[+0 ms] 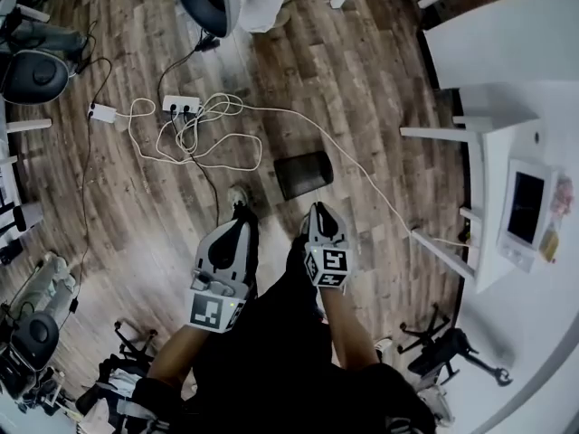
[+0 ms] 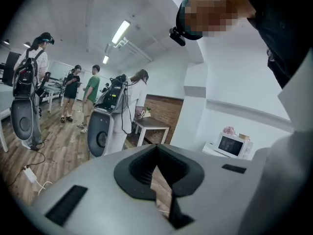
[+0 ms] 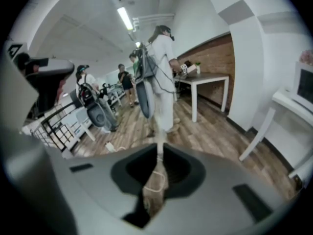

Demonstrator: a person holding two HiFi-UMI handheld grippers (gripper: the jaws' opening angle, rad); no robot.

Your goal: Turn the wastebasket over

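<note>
Both pairs of jaws are pressed together with nothing in them: the left gripper (image 2: 157, 153) shows only a sliver of wood floor through its slit, and the right gripper (image 3: 160, 151) the same, with a bit of white cord on the floor beyond. From above, the two grippers hang side by side in front of the person's body, tips pointing forward and down. The wastebasket (image 1: 303, 174), a dark boxy thing, sits on the wooden floor (image 1: 380, 80) just ahead of them, apart from both, beside the loops of white cable (image 1: 194, 138) running from a power strip (image 1: 181, 105). I cannot tell from here which way up it stands. To my eye the job has not begun: reaching, gripping and turning it over are all left.
</note>
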